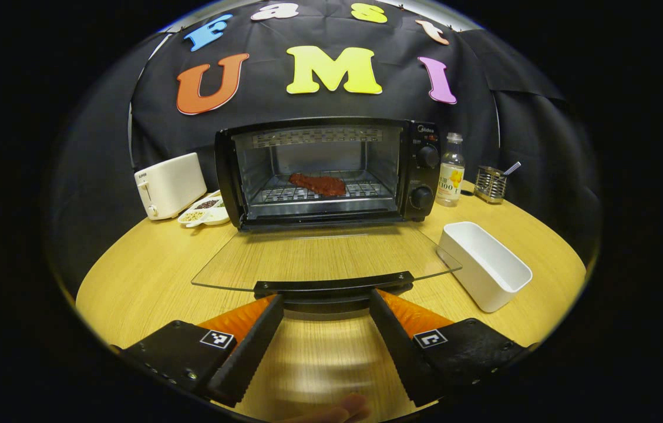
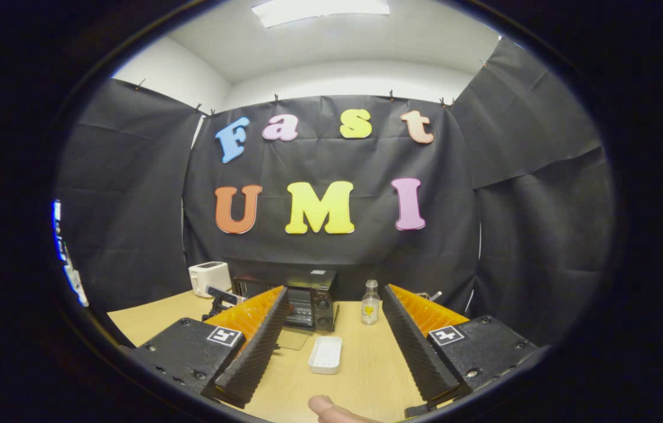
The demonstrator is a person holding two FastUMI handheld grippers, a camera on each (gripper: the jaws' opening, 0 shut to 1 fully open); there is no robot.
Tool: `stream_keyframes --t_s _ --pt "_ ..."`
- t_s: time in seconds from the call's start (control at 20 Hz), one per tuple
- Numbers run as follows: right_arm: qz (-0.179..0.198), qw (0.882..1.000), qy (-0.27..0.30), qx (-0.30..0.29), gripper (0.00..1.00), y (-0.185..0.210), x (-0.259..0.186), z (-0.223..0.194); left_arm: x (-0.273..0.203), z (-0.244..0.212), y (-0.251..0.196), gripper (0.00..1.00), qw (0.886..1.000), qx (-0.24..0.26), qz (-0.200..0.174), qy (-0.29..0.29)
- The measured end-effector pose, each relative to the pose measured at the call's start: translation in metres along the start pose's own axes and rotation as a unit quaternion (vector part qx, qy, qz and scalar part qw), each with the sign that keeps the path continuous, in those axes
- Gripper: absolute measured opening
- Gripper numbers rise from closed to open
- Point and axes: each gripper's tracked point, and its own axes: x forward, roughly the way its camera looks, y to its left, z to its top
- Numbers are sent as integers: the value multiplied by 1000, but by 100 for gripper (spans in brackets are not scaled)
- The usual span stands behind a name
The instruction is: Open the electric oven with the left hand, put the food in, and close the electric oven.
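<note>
Left gripper view looks across a round light-wood worktop (image 1: pixel 149 276) whose curved edge runs close behind the far things and drops off at the left and right. Bare wood lies on both sides of the oven door and in the near middle.

At the far centre stands the black electric oven (image 1: pixel 331 170). Its glass door (image 1: pixel 319 258) lies folded down flat toward the camera, and the black door handle (image 1: pixel 334 286) sits just at the tips of the left claw (image 1: pixel 326 299). That claw is spread wide, one finger at each end of the handle and neither pressing on it. A small brand mark sits above the oven's two knobs, too small to read.

On the wire rack inside rests the food, a flat reddish-brown slab of meat (image 1: pixel 318 184), roughly in the middle of the chamber.

A white plastic toaster (image 1: pixel 170 185) stands far left, with a white sectioned dish of grains (image 1: pixel 205 210) just beside it. Near right lies a white rectangular tub (image 1: pixel 484 264). A clear bottle with a yellow label (image 1: pixel 451 170) stands just right of the oven, its print unreadable, and a metal mesh holder (image 1: pixel 491 183) sits farther right.

Right gripper view sits well back from the oven, the right claw (image 2: pixel 334 317) spread wide and holding nothing.
</note>
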Motion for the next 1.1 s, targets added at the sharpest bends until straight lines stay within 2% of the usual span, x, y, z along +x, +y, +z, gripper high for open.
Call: stream_keyframes --t_s 0.6,0.8,0.95,1.0,1.1 --pt "-6 1000 7 3 100 -7 0 -6 -6 75 9 97 996 0 -11 -92" --pt "-8 1000 6 4 100 -10 0 -8 8 91 12 98 995 -14 -13 -98" --pt "-17 1000 1 5 100 -18 -1 -8 24 103 20 98 995 -6 0 -95" --pt "-20 1000 -1 6 96 -21 -2 -9 29 107 22 98 995 -2 3 -96" --pt "-23 1000 -4 7 100 -26 -3 -11 35 116 23 98 995 0 5 -98"
